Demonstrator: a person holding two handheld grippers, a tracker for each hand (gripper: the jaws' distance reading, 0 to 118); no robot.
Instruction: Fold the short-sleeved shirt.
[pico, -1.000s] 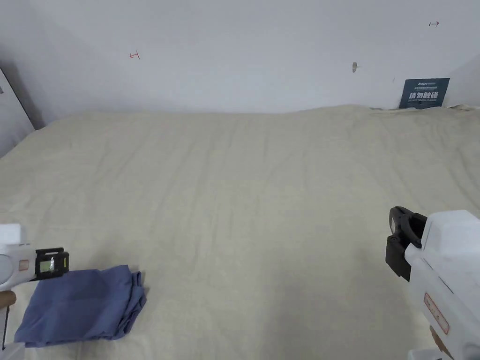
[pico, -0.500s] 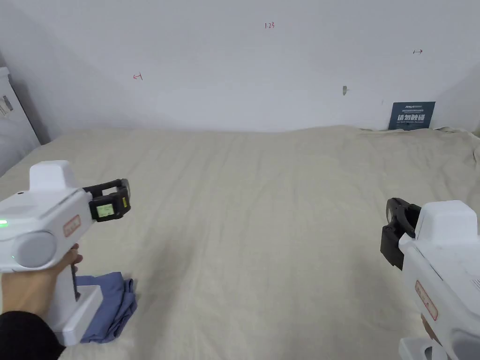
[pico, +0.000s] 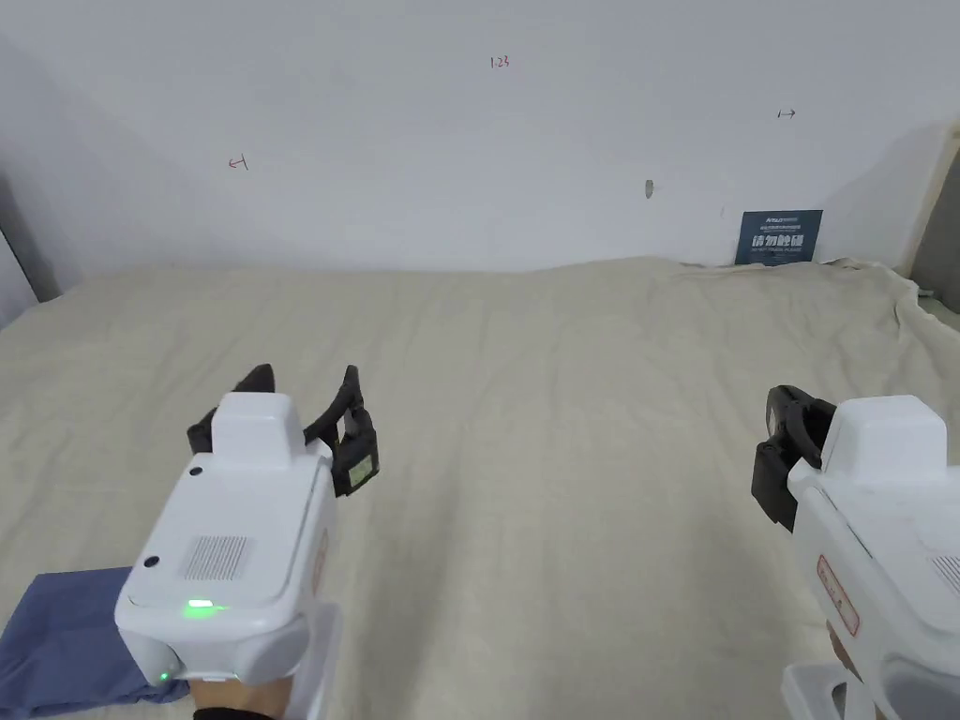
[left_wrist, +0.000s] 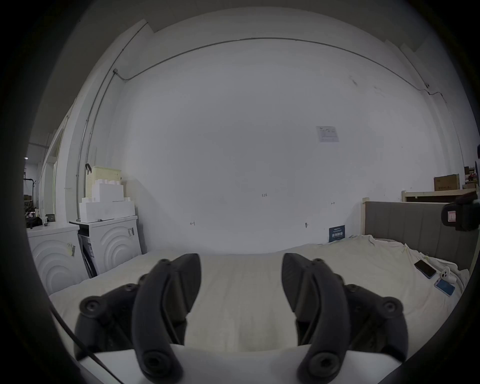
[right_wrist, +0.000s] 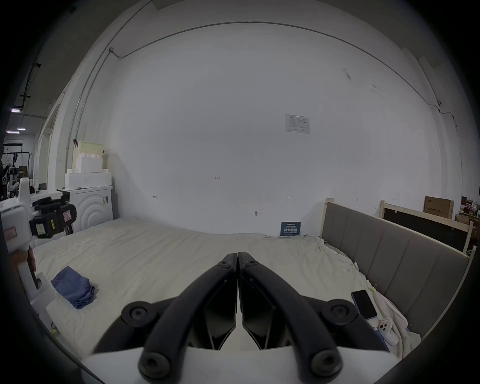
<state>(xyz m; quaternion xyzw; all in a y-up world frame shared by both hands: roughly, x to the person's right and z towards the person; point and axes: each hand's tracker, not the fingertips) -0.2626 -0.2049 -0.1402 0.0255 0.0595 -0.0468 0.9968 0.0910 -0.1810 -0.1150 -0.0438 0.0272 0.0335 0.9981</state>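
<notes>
While the head view looks down the length of the bed (pico: 562, 394), the left gripper (pico: 305, 380) is held up over the cream sheet with its jaws spread wide and nothing between them. The folded blue shirt (pico: 66, 637) lies at the near left edge of the bed, below and behind that gripper and apart from it. The right gripper (pico: 783, 450) sits at the right edge of the picture — from here its jaws are seen side-on and their gap cannot be told. A dark blue sign (pico: 778, 236) leans against the white wall at the far side of the bed.

In the left gripper view, the two black jaws stand wide apart with bare sheet showing between them; white cabinets (left_wrist: 109, 241) stand at the left, and a grey headboard (left_wrist: 410, 228) rises at the right, with a phone (left_wrist: 425, 269) lying on the sheet near it.

In the right gripper view, the jaws are pressed together tip to tip and hold nothing. The shirt (right_wrist: 74, 287) rests as a small folded bundle on the sheet at the left, near the left gripper (right_wrist: 50, 217) and the hand under it — not touched by either. A dark phone (right_wrist: 363, 304) lies by the headboard (right_wrist: 389, 254).
</notes>
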